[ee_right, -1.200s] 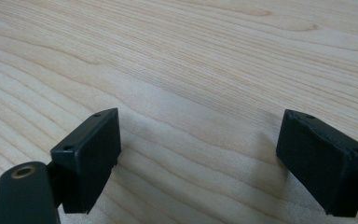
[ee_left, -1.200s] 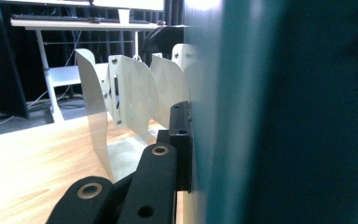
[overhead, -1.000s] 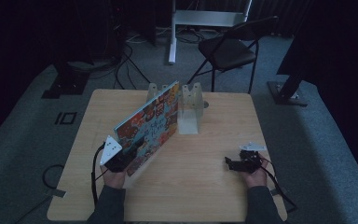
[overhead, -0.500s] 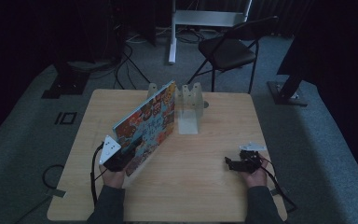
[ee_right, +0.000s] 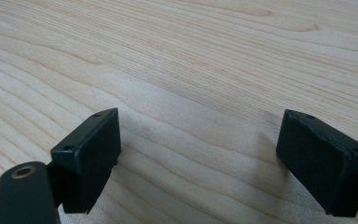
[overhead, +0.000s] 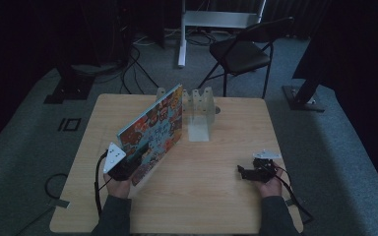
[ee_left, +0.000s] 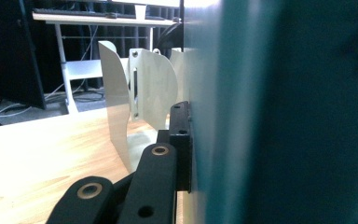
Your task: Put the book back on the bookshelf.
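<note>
A book with a colourful picture cover (overhead: pixel 155 128) stands tilted on its long edge on the wooden table (overhead: pixel 216 196), left of centre. My left gripper (overhead: pixel 127 166) is shut on its near lower corner. In the left gripper view one black pad (ee_left: pixel 181 135) presses on the book's teal side (ee_left: pixel 279 112), and the other jaw is hidden behind it. The book's far end leans by a pale metal book rack (overhead: pixel 199 110), whose curved dividers (ee_left: pixel 149 88) rise just beyond my jaw. My right gripper (overhead: pixel 245 173) rests low at the table's right front, open (ee_right: pixel 198 158), with bare wood between its pads.
A black folding chair (overhead: pixel 241 49) stands behind the table's far edge, next to a white desk frame (overhead: pixel 182 34). Cables (overhead: pixel 138 64) lie on the grey carpet at the back left. The person's sleeves come in at the near edge.
</note>
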A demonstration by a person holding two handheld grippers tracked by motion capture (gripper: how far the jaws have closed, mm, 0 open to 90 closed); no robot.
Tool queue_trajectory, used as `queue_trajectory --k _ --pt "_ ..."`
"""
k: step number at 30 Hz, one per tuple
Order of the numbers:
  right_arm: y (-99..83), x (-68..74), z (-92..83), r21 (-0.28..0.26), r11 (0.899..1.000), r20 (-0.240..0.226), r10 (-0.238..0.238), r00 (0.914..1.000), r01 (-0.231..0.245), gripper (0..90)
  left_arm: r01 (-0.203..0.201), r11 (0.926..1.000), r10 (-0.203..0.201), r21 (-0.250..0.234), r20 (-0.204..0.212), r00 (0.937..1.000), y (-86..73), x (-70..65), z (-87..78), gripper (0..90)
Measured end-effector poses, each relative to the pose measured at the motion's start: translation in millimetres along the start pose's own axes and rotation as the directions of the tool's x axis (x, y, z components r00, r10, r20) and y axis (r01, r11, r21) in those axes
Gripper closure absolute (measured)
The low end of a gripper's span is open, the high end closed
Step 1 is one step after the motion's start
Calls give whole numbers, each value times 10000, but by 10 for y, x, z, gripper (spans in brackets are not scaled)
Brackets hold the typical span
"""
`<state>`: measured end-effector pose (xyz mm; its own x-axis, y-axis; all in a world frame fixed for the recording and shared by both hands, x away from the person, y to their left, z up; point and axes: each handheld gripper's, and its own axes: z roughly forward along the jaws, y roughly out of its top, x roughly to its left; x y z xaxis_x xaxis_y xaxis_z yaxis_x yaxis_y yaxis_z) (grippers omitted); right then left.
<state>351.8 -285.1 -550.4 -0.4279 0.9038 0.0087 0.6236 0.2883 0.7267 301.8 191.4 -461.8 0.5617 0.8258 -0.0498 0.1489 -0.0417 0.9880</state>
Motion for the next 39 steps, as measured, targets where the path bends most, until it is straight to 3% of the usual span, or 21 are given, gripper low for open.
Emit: queue_trajectory --k 39 --pt "0 1 1 -9 10000 -18 -23 10000 23 132 217 9997 -219 -63 -377 9991 -30 82 -55 813"
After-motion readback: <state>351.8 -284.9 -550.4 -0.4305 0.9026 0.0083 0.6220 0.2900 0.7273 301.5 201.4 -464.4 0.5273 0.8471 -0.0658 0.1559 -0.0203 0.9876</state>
